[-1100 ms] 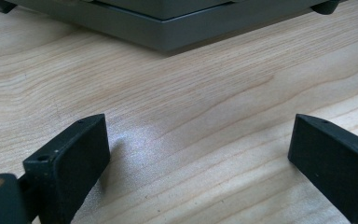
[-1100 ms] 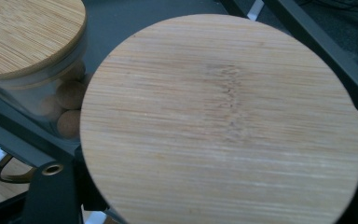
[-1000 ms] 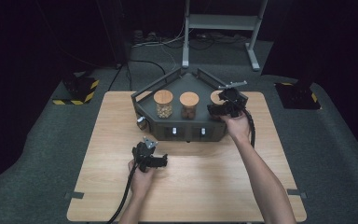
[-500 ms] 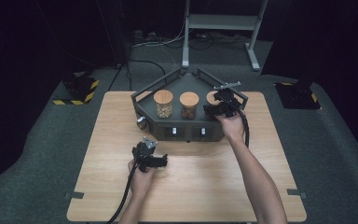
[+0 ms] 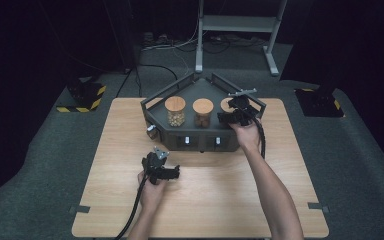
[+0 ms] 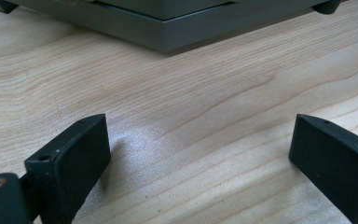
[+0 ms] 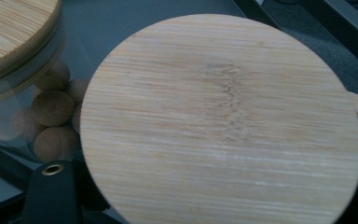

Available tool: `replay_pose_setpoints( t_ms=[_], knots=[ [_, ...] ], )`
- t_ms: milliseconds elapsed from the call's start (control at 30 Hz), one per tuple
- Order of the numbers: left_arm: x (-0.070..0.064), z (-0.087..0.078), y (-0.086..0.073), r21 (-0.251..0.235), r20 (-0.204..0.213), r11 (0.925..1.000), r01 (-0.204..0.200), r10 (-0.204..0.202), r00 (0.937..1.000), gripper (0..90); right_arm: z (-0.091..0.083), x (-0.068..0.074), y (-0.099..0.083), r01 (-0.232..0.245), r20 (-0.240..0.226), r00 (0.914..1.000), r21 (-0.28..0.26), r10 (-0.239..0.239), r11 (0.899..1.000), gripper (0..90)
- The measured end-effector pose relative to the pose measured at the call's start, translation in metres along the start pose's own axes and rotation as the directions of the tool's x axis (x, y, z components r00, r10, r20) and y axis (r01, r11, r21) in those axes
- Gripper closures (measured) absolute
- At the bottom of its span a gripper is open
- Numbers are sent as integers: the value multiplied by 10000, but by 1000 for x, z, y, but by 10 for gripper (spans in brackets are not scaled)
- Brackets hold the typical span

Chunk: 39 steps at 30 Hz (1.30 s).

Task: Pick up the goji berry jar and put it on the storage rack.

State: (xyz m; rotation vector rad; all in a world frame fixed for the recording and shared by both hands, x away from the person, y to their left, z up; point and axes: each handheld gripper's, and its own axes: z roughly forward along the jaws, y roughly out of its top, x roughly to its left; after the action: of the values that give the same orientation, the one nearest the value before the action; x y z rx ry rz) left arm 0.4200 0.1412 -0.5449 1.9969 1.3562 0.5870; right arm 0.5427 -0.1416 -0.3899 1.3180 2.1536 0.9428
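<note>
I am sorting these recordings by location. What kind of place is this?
Probably a lab or recording studio, not a home: dark surroundings, a lone wooden table, hazard-striped floor bases, loose cables, and a grey tray of jars.

No text, label, brand, number or sign can be read anywhere.

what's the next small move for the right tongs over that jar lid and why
Probably close the right tongs on the bamboo lid of the right-hand jar in the grey tray. In the right gripper view the lid sits close between the jaws, one jaw beside its lower left edge, though contact can't be told. The left tongs rest open over the table, idle.
</note>
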Motion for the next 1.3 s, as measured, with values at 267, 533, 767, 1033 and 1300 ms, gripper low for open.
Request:
replay_pose_setpoints(
  t_ms=[267,533,767,1033,1300],
  knots=[
    [0,0,0,12,-18,10000,-4,4,10000,54,0,0,-5,-33,8,10000,-360,34,9993,256],
    [0,0,0,3,-9,10000,0,0,10000,54,0,-1,-5,-11,-73,10000,-274,9,9996,252],
    [0,0,0,-1,-14,10000,1,-1,10000,54,2,-3,-7,17,-66,10000,71,-17,10000,114],
    [0,0,0,-2,-12,10000,-2,2,10000,53,-6,-5,-7,-275,-415,9988,-261,264,9993,34],
    [0,0,0,-1,-13,10000,-1,1,10000,53,-10,-11,-8,-780,-708,9944,11,779,9970,17]
  ],
)
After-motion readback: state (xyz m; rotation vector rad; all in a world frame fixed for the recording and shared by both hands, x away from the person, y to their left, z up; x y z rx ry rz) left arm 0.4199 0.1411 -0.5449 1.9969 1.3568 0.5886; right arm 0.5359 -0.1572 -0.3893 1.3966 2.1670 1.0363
